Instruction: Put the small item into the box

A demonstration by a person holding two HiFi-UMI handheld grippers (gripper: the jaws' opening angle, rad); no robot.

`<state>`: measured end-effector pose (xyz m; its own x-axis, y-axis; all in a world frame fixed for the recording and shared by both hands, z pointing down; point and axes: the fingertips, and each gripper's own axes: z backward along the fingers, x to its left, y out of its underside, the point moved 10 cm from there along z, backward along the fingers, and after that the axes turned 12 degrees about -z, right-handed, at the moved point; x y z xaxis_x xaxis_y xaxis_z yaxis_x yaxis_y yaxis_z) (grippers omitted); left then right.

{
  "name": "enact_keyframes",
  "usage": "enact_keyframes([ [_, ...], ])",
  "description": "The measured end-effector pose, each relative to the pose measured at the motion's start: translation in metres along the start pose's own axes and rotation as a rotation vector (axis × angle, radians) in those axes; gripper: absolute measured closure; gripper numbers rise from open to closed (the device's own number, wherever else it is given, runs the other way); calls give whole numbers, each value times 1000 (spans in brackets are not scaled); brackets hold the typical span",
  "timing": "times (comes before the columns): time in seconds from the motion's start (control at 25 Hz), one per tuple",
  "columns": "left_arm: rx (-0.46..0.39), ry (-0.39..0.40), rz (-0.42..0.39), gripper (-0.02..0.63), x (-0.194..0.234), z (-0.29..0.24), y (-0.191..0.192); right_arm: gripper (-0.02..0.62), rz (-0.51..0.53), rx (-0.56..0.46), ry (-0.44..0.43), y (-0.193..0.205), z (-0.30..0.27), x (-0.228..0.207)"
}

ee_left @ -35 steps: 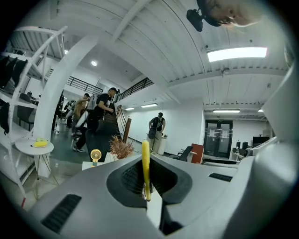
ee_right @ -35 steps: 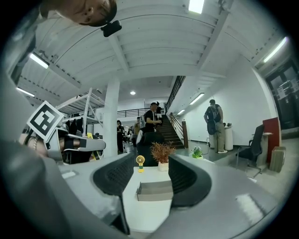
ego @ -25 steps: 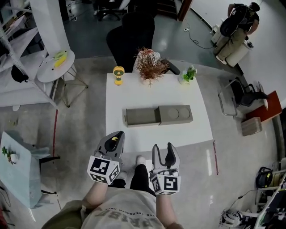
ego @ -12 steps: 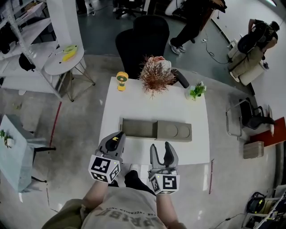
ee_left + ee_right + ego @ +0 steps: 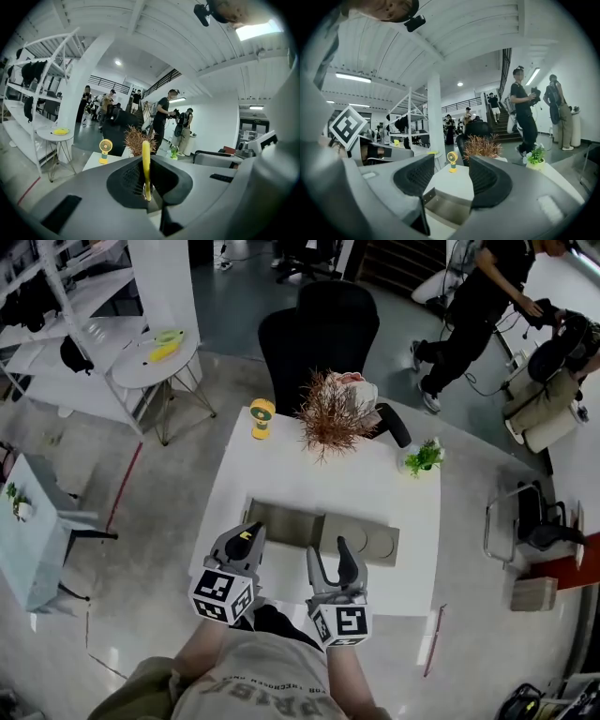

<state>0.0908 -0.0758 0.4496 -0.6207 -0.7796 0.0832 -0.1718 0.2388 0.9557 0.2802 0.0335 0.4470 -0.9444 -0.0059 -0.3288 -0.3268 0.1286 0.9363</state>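
The small item [image 5: 146, 164] is a thin yellow strip, upright and pinched in the closed jaws of the left gripper [image 5: 246, 536] at the near edge of the white table [image 5: 375, 488]. The right gripper [image 5: 330, 554] is beside it with its jaws apart and empty. The grey box [image 5: 281, 523] lies just beyond both, with bare tabletop behind it up to the dried plant [image 5: 330, 413].

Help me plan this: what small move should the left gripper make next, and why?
Probably carry the left gripper forward over the open half of the grey box: its jaws are shut on the thin yellow item, and it hangs at the near edge of the table.
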Motion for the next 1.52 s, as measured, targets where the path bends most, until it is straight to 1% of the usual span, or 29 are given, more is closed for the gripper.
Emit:
enact_keyframes([
  [0.16,5,-19,23,595,-5,-9,0,374,6,33,-70,2,-9,-11],
  [0.28,20,-16,38,595,-6,-17,5,375,0,76,-130,8,-16,-14],
  [0.4,44,0,65,595,-3,-24,10,374,-13,132,-184,16,-23,-13],
  [0.52,61,16,104,595,2,-29,17,374,3,188,-225,25,-30,-11],
  [0.64,74,32,156,595,10,-34,22,374,26,250,-263,34,-39,-6],
  [0.8,93,63,225,595,19,-41,28,375,14,350,-325,49,-54,0],
  [1.04,130,122,276,595,28,-53,35,374,38,487,-426,65,-78,7],
  [1.28,144,146,332,595,30,-62,44,376,87,577,-465,74,-96,11],
  [1.44,146,157,399,595,31,-65,50,377,136,629,-475,82,-101,9],
  [1.52,148,158,417,595,31,-67,52,379,148,644,-481,84,-103,9],
])
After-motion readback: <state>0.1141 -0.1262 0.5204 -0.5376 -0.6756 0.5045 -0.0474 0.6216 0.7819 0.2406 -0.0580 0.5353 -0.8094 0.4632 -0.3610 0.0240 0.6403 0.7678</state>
